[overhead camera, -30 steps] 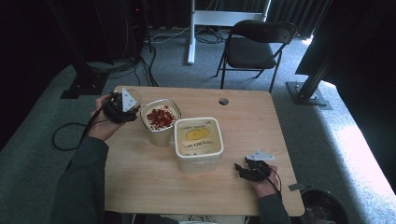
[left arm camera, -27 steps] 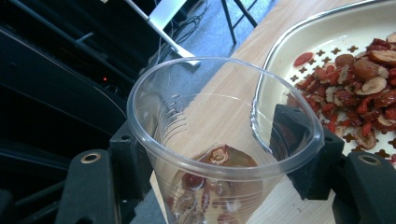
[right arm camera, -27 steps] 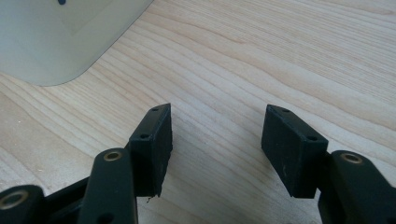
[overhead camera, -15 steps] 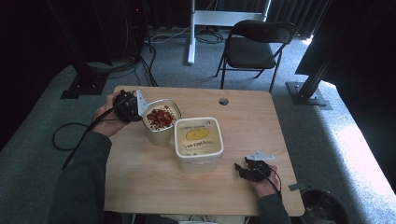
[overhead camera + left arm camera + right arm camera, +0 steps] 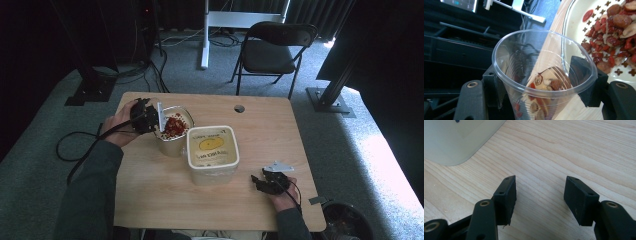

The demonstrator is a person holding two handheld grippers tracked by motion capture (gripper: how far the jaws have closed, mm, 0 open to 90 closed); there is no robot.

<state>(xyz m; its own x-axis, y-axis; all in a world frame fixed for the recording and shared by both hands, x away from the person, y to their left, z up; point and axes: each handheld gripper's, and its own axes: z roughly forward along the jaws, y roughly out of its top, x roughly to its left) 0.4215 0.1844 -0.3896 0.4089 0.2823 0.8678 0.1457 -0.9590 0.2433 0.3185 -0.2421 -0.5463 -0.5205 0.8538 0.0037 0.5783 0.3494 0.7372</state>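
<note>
Showing no legible tub [image 5: 212, 150] label

I see a dark room around the wooden table [image 5: 150, 200], with bright daylight spilling on the carpet [image 5: 385, 165] at the right. From up high the picture is soft and a bit grainy. My left gripper view is sharp on the clear cup [image 5: 544, 75], and its rim shines. Behind it things look blurry.
</note>
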